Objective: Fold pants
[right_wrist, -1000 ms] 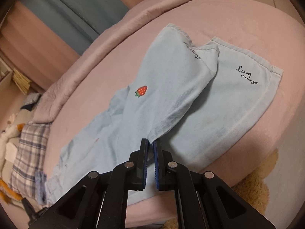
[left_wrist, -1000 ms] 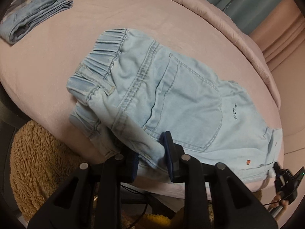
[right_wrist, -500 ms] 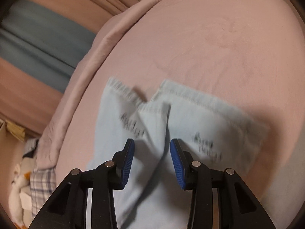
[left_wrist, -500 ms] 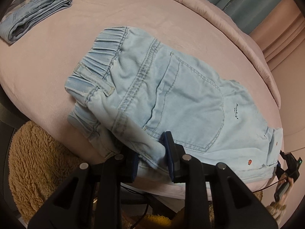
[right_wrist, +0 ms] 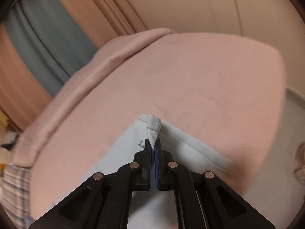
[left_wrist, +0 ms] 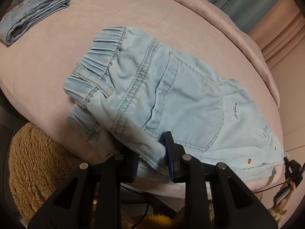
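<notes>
The pants [left_wrist: 171, 99] lie on the bed [left_wrist: 57, 61] ahead of both tools. The left hand-held gripper [left_wrist: 152, 158] grasps the hip fabric; the right hand-held gripper [right_wrist: 153, 150] is clenched on the hem, seemingly by only a sliver, so lifting may tug it free.

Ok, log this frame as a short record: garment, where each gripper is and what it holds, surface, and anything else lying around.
garment: light blue denim pants, back pocket up, already folded over
left gripper: shut on a bunched fold of the pants near the waistband side
right gripper: shut on the leg hem, pinched upright
surface: pink bed
other items: folded jeans at the far corner; plush brown rug below the bed edge
</notes>
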### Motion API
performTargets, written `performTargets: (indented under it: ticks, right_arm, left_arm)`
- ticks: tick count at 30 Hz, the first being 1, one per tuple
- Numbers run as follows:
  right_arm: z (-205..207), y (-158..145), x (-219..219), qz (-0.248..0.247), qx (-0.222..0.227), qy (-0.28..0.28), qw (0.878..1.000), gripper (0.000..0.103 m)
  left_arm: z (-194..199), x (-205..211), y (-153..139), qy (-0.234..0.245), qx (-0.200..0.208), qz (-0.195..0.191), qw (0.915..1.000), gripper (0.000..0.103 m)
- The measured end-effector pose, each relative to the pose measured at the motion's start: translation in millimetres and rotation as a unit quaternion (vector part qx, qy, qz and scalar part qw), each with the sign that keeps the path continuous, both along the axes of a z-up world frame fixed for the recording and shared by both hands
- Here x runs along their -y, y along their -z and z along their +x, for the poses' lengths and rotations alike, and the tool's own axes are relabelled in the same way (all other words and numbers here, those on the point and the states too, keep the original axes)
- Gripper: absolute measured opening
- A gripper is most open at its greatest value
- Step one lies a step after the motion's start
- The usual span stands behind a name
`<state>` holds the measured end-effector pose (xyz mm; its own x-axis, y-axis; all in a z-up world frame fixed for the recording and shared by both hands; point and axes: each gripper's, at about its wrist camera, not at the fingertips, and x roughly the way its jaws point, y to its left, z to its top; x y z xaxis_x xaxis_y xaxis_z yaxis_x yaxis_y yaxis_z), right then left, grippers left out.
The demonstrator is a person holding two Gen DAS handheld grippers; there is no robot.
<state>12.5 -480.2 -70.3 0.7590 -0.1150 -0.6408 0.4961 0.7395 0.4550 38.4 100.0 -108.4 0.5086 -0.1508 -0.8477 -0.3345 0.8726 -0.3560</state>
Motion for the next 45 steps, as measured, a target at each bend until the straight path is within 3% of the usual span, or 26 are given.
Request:
performTargets:
  ticks: [5,8,11,14,17,20,23,26,30,33,35,37,39,42,45]
  right_arm:
    - [-12,33,10,0.021,-0.044,0.019,0.999,0.004]
    - [-17,32,10,0.02,-0.046,0.022,0.998,0.004]
    - [-22,24,8,0.011,-0.041,0.029,0.999,0.003]
    - [-31,21,6,0.004,-0.037,0.037,0.999,0.003]
    - [-33,36,14,0.024,-0.047,0.035,0.998,0.003]
    - [-34,54,19,0.047,-0.061,0.036,0.996,0.003]
    - [-34,53,17,0.041,-0.064,0.035,0.996,0.002]
    - [-30,49,14,0.025,-0.082,0.03,0.996,0.002]
    - [-29,26,-2,-0.031,-0.104,0.019,0.994,0.005]
    - [-19,-3,-28,-0.061,-0.091,-0.018,0.994,0.025]
    - [-2,-23,-59,-0.064,-0.065,-0.078,0.993,0.031]
    - [19,-35,-92,-0.055,-0.044,-0.15,0.986,0.031]
    - [48,-43,-137,-0.03,-0.033,-0.239,0.97,0.031]
    - [89,-44,-211,0.005,-0.037,-0.361,0.932,0.031]
    - [124,-40,-278,0.006,-0.063,-0.434,0.899,0.031]
  left_arm:
    - [2,-2,-2,0.011,-0.003,-0.006,0.9999,0.025]
    - [-3,-3,-9,0.0,0.008,-0.005,1.0,0.023]
    - [-9,6,-19,0.009,0.023,0.028,0.9993,0.022]
    - [-8,8,-17,0.019,0.012,0.031,0.9993,0.022]
    - [-2,3,-4,0.018,-0.008,0.013,0.9997,0.023]
    - [0,5,-7,0.024,-0.007,0.023,0.9994,0.024]
    - [1,5,-9,0.034,-0.009,0.02,0.9992,0.026]
    - [0,-4,-19,0.036,-0.014,-0.006,0.9992,0.035]
    - [-10,-22,-49,0.024,0.021,0.015,0.9994,0.062]
    - [-6,-39,-68,0.019,0.054,0.017,0.9982,0.069]
    - [5,-50,-73,0.017,0.063,0.028,0.9975,0.074]
    - [19,-60,-70,0.018,0.069,0.035,0.9969,0.076]
    - [34,-71,-60,0.017,0.059,0.021,0.9979,0.076]
    - [57,-82,-42,0.027,0.03,-0.01,0.9991,0.075]
    - [69,-87,-24,0.039,-0.003,-0.026,0.9989,0.072]
